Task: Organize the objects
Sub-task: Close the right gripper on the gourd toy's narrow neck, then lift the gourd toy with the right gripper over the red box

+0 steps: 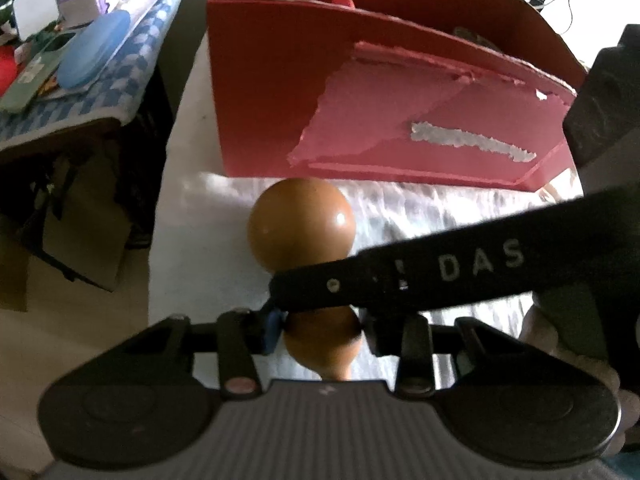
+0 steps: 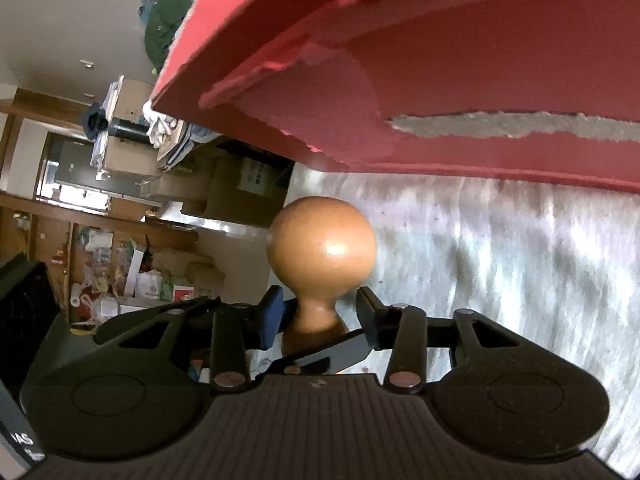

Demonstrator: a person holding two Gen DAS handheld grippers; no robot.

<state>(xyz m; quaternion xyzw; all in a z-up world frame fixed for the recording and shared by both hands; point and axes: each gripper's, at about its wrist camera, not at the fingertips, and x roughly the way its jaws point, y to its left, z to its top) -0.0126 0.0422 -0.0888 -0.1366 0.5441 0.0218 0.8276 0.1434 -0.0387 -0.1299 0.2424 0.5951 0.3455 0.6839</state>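
A brown wooden gourd-shaped piece (image 1: 302, 228) with a round head and a narrow neck sits over the white cloth in front of a red cardboard box (image 1: 280, 92). My left gripper (image 1: 322, 330) is shut on its lower bulb. My right gripper (image 2: 320, 318) sits around its neck (image 2: 316, 312), with the round head (image 2: 322, 248) sticking out past the fingers and the jaws close on both sides. The right gripper's black finger (image 1: 420, 272) crosses the left wrist view over the neck. The red box (image 2: 400, 60) fills the top of the right wrist view.
A white cloth (image 1: 420, 208) covers the table. To the left stands a side table with a blue checked cloth (image 1: 132, 60), a blue round lid (image 1: 94, 52) and clutter. Cardboard boxes (image 2: 248, 184) and shelves lie beyond the table edge.
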